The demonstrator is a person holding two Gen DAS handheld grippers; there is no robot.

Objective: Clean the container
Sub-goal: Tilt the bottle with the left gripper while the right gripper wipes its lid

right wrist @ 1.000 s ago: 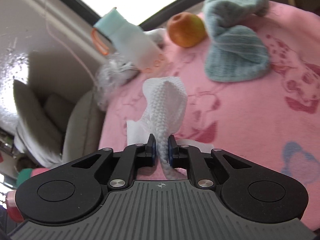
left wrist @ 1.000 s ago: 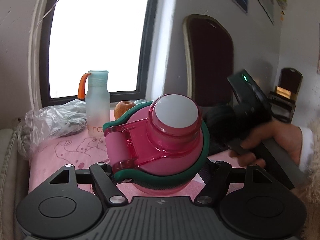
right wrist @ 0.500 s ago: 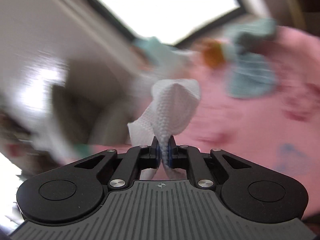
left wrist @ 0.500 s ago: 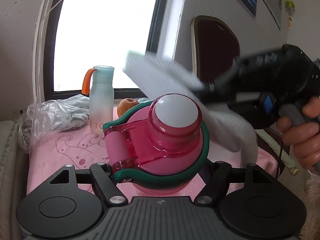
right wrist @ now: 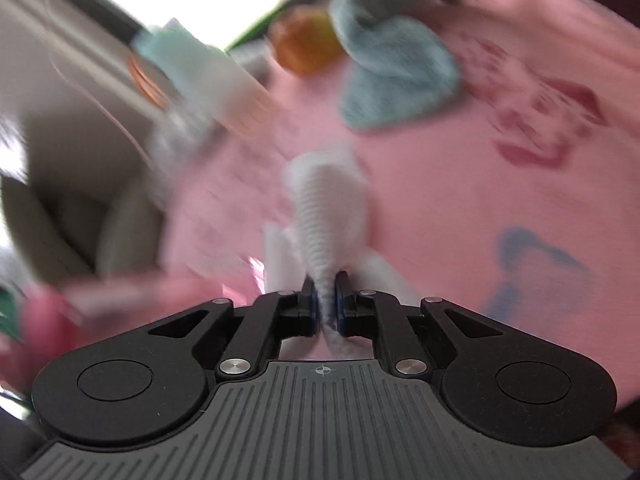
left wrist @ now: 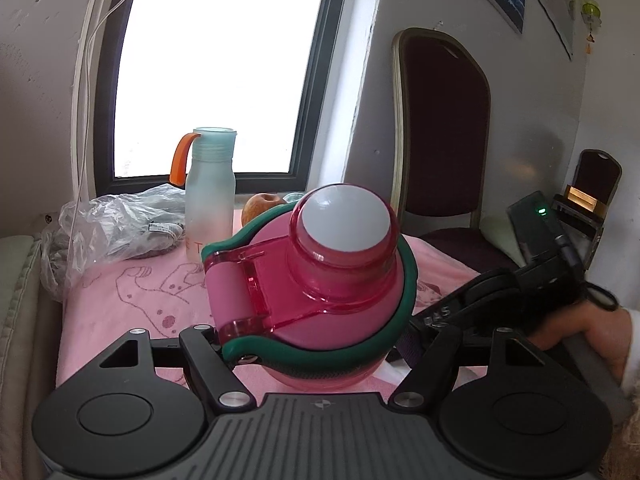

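A pink bottle with a green band and a white cap is held tilted above the pink blanket, my left gripper shut on its body. In the left wrist view my right gripper sits low at the bottle's right, held by a hand. In the blurred right wrist view my right gripper is closing its jaws on a white textured cloth, pinched between the pads and sticking up ahead. A smear of the pink bottle shows at the lower left.
On the pink blanket near the window stand a frosted teal bottle with an orange handle, an apple and a crumpled plastic bag. A blue-grey knitted cloth lies beside the apple. A dark chair stands behind.
My right gripper lifted the white cloth off the blanket, swung it above the bottle, then dropped low to the bottle's right. The left gripper and bottle stayed in place.
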